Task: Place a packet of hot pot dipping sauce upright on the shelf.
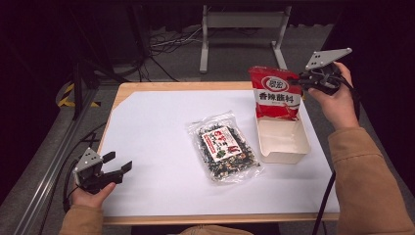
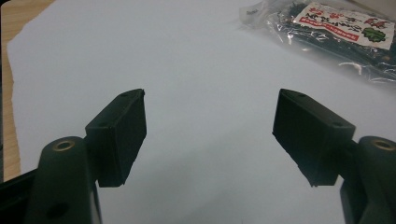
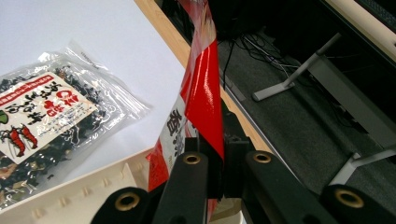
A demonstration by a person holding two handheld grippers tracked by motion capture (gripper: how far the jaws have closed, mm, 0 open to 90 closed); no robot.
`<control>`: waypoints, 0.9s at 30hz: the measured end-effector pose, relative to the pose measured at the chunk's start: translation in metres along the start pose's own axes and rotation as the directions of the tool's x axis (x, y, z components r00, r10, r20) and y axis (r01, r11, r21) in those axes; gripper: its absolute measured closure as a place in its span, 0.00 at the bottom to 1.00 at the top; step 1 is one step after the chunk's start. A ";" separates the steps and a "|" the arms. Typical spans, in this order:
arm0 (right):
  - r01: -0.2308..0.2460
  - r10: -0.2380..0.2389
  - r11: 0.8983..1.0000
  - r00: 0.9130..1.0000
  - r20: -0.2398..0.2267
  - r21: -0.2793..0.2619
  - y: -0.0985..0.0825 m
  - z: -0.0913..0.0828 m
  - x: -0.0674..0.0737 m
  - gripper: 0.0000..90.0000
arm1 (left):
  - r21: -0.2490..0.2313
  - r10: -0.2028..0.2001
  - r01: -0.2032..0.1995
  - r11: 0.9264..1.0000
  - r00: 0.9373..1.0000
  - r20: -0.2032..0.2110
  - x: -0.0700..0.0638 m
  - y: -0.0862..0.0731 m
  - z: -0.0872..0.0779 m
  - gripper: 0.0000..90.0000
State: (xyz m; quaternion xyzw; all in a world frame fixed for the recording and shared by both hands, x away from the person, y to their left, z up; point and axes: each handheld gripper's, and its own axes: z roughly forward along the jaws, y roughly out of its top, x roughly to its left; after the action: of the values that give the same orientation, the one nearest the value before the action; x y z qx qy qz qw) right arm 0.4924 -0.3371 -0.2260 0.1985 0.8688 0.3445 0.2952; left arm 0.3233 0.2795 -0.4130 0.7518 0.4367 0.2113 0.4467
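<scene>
The right claw [image 1: 299, 80] is clamped on the red seasoning packet's [image 1: 274, 94] edge; light, limp and slick, it is best pinched along its seam. The left claw [image 1: 117, 166] rests apart.

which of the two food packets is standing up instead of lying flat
The red packet: the right gripper is shut on its edge and holds it upright over the white box. The clear packet with dark contents lies flat on the table's white sheet.
</scene>
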 end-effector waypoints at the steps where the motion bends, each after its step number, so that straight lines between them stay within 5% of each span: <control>1: -0.002 0.002 1.000 1.000 -0.004 0.000 0.000 0.002 0.000 0.99 | 0.000 0.000 0.000 1.000 1.000 0.000 0.000 0.000 0.000 0.29; 16: 0.006 -0.007 1.000 0.998 -0.067 -0.007 -0.004 0.024 0.010 0.99 | 0.000 -0.001 0.001 1.000 1.000 0.003 0.000 0.000 0.000 0.29; 27: -0.080 0.080 0.997 0.996 -0.033 -0.008 -0.021 0.021 0.006 0.98 | 0.001 0.001 -0.001 1.000 1.000 0.004 0.000 0.000 0.000 0.29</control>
State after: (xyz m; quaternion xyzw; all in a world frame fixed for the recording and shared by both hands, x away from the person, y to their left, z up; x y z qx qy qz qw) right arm 0.4988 -0.3380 -0.2559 0.2262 0.8632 0.3633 0.2679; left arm 0.3237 0.2793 -0.4132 0.7526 0.4353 0.2097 0.4473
